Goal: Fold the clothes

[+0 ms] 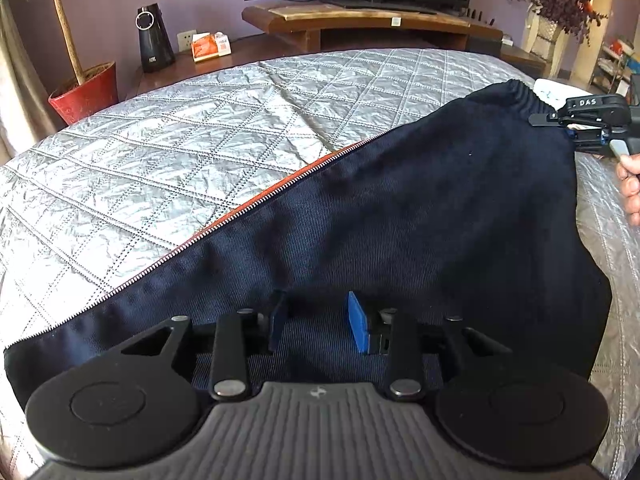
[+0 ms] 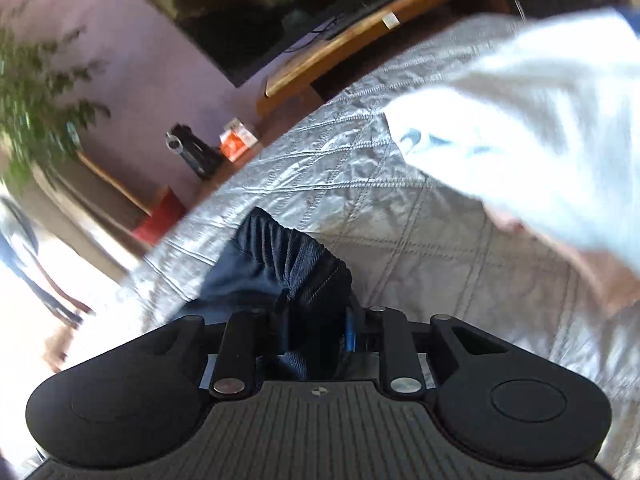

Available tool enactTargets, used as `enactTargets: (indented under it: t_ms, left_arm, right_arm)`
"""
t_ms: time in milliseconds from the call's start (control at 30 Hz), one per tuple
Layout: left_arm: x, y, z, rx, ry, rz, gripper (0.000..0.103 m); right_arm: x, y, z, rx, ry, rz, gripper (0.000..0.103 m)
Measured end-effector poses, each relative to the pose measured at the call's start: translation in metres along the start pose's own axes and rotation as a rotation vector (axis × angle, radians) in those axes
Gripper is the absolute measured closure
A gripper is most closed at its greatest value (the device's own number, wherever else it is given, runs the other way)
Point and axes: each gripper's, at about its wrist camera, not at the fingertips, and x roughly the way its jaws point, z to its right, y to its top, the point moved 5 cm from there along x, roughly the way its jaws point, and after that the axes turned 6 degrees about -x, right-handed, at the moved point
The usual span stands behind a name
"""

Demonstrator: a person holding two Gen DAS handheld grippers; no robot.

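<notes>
- A red pot (image 1: 86,94) is holding a thin-trunked plant on the floor beside the quilted bed (image 1: 168,152).
- The navy jacket (image 1: 400,216) is lying spread on the bed, its orange-edged zipper (image 1: 256,204) running diagonally.
- My left gripper (image 1: 318,322) is hanging tilted down over the near hem, pads apart, cloth between them; whether they are pinching it I cannot tell.
- Only the right wrist view is showing a white garment (image 2: 540,120) nearby.
- My right gripper (image 2: 316,320) is clamping the jacket's ribbed corner.

Quilted bed (image 1: 168,152) bare left of navy jacket (image 1: 400,208) — white garment (image 2: 520,120) crowds right side.
</notes>
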Motion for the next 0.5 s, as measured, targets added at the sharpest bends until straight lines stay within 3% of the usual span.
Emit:
enactTargets:
  t_ms: [100,167,333,400,500]
  left_arm:
    - [-0.001,-0.002,0.0,0.002,0.001,0.002,0.072]
    - [-0.001,-0.003,0.0,0.002,0.0,0.003,0.072]
    - [0.003,0.001,0.008,0.0,0.001,0.0,0.072]
    - [0.003,0.0,0.007,-0.005,-0.003,-0.003,0.072]
    - [0.0,0.002,-0.002,-0.028,-0.009,-0.02,0.073]
  right_arm:
    - [-0.001,0.0,-0.009,0.058,0.077,0.083,0.08]
    - [-0.007,0.004,-0.028,-0.014,0.072,0.124,0.082]
    - [-0.034,-0.006,-0.131,-0.62,-0.047,0.213,0.083]
    - [-0.047,-0.029,-0.18,-0.849,-0.032,0.244,0.083]
    - [-0.054,-0.087,-0.235,-1.157,0.014,0.194,0.083]
